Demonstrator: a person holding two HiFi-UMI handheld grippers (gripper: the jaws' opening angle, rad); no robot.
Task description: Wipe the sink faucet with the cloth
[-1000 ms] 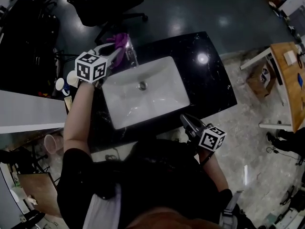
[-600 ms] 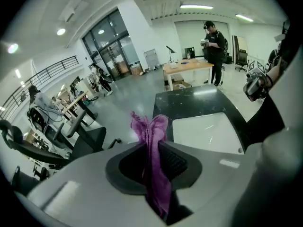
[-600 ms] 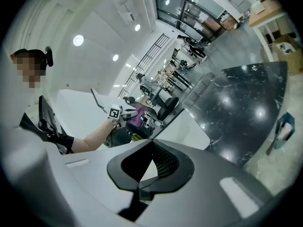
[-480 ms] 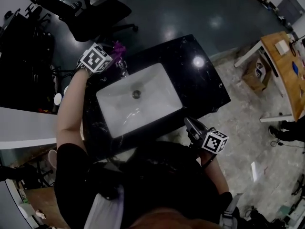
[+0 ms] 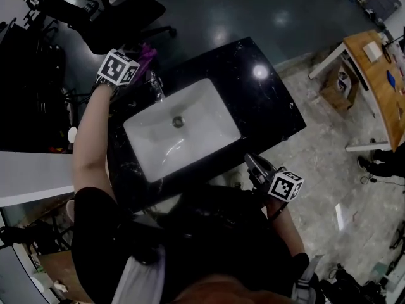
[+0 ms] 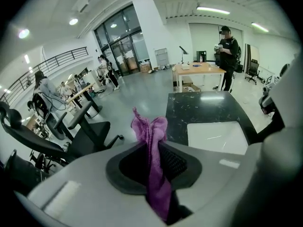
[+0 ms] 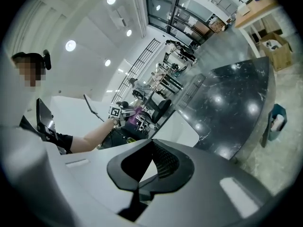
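Grips purple cloth (image 6: pixel 150 136) tight in L gripper (image 6: pixel 152 161) just past counter's (image 5: pixel 269 109) far-left edge, near faucet (image 5: pixel 156 86) at sink's (image 5: pixel 215 116) left rim but seemingly not touching it. Holds R gripper (image 7: pixel 150 168) clenched shut & empty off the near edge. Risks: thin pinch w/ loose end flopping, so could slip free or miss faucet; could also knock a hard jaw on it if angled wrong.

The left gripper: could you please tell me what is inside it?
A purple cloth is pinched inside the left gripper; its crumpled top sticks out above. Its lower end is covered by the gripper's body.
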